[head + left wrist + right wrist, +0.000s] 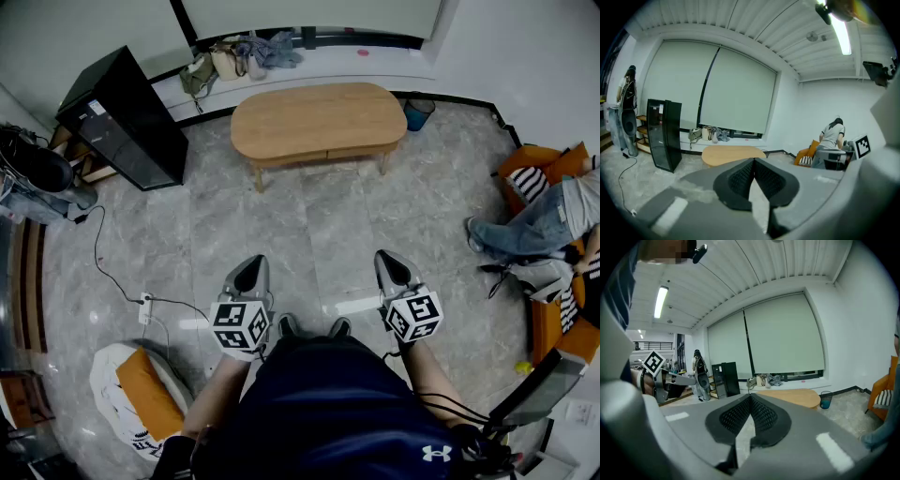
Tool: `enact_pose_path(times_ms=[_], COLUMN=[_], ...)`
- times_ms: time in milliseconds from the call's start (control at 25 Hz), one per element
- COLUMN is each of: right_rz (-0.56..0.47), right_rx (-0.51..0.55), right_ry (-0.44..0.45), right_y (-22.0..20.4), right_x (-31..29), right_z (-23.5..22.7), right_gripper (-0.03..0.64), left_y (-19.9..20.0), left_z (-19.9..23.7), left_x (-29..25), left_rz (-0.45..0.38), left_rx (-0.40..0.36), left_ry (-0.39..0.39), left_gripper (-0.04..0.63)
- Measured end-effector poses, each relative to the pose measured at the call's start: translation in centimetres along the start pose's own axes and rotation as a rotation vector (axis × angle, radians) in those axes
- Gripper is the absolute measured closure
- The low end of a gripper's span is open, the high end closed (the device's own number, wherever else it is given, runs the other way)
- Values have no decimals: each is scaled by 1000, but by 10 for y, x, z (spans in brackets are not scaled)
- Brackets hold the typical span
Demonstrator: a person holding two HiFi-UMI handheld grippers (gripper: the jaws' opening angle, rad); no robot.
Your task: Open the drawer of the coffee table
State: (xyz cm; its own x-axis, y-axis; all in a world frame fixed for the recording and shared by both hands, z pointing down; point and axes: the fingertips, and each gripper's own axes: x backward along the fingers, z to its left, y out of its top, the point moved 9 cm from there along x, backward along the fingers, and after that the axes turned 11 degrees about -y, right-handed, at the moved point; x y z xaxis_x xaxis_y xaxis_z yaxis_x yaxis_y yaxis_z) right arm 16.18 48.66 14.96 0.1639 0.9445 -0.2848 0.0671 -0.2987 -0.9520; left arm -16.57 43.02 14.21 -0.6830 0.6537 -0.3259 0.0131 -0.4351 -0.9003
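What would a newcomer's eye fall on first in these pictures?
The oval light-wood coffee table stands on the grey stone floor, at the top of the head view. Nearer the camera, the left gripper and right gripper point towards it, both shut and empty. A tall black cabinet stands to its left.

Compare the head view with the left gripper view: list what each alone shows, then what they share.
Head view only: the wearer's dark shirt and an orange-and-white cushion on the floor. Left gripper view only: the ceiling light and the window blind. Both: the coffee table and the black cabinet.
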Motion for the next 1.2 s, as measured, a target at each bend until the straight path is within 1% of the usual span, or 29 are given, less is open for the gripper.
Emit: enact_pose_path(times_ms=[360,520,720,960,1080,1200], right_rz=[0,0,7,26,54,88], right_rx=[-3,-36,-69,-82,-80,-80], right_ry=[0,11,11,42,56,73], right_y=[2,-1,-5,-14,-24,-33], right_x=[-1,0,0,2,3,3], right_z=[1,-3,-18,-44,-57,-64], right_gripper=[615,615,615,614,615,614], left_y=[5,3,-4,-14,-23,-33], left_z=[-2,-5,-13,-35,-48,-58], left_x=[1,0,-5,-15,-18,-18], left_rz=[5,15,29,28,33,49], left_rx=[-10,-9,-3,12,25,54], left_ry=[-10,-4,11,53,71,82], left_gripper=[594,594,594,594,594,594])
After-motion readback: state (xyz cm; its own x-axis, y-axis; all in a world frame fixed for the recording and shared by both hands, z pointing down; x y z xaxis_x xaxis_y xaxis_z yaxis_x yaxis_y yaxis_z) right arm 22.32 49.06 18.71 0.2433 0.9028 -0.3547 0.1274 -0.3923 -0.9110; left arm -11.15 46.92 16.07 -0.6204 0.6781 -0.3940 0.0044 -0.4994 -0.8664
